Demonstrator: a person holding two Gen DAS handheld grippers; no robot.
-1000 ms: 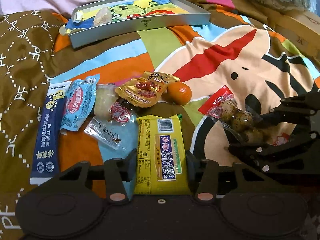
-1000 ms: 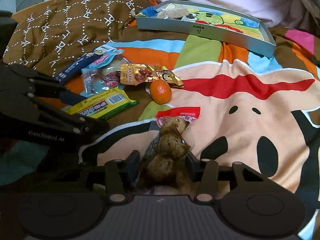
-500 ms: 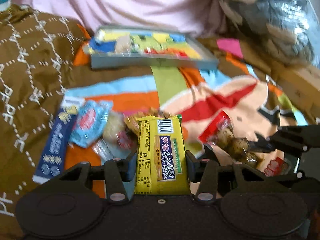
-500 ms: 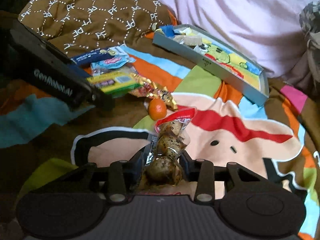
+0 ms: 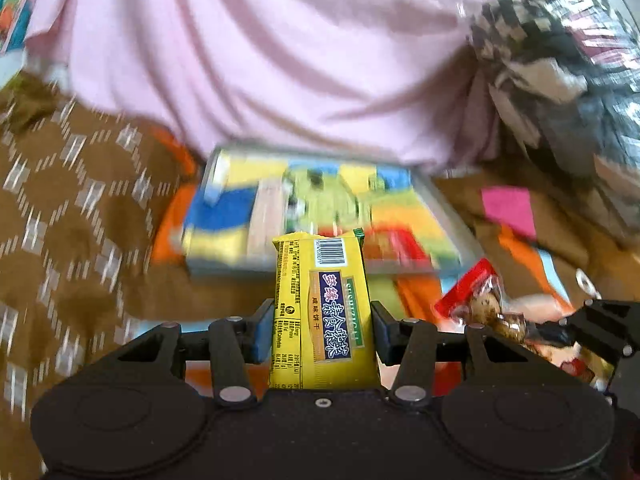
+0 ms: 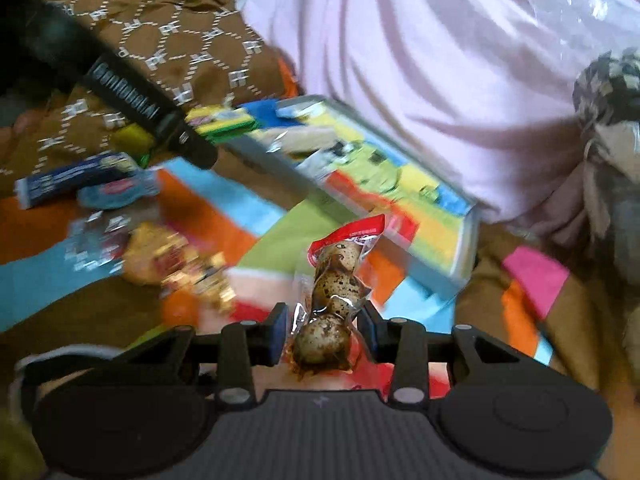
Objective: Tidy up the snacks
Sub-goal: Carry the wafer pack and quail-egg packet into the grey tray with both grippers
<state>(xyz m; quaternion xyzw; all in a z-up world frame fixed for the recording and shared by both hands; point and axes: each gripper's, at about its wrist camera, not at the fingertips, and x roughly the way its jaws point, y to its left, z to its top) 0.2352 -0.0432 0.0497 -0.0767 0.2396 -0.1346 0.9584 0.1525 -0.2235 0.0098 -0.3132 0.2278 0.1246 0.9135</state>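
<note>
The left gripper (image 5: 322, 330) pinches a yellow biscuit packet (image 5: 320, 312), held up clear of the bed. The right gripper (image 6: 322, 334), at its three o'clock, has just tightened on a clear pack of speckled eggs (image 6: 334, 288). The grey tray (image 5: 434, 200) lies at twelve o'clock, other snacks (image 6: 108, 188) at ten.

- You are in a home, on a bed: a cartoon-print quilt (image 6: 260, 236) covers it, with a brown patterned cover (image 5: 72, 216) at the left.
- Far behind, pink bedding (image 5: 280, 60) is bunched up.
</note>
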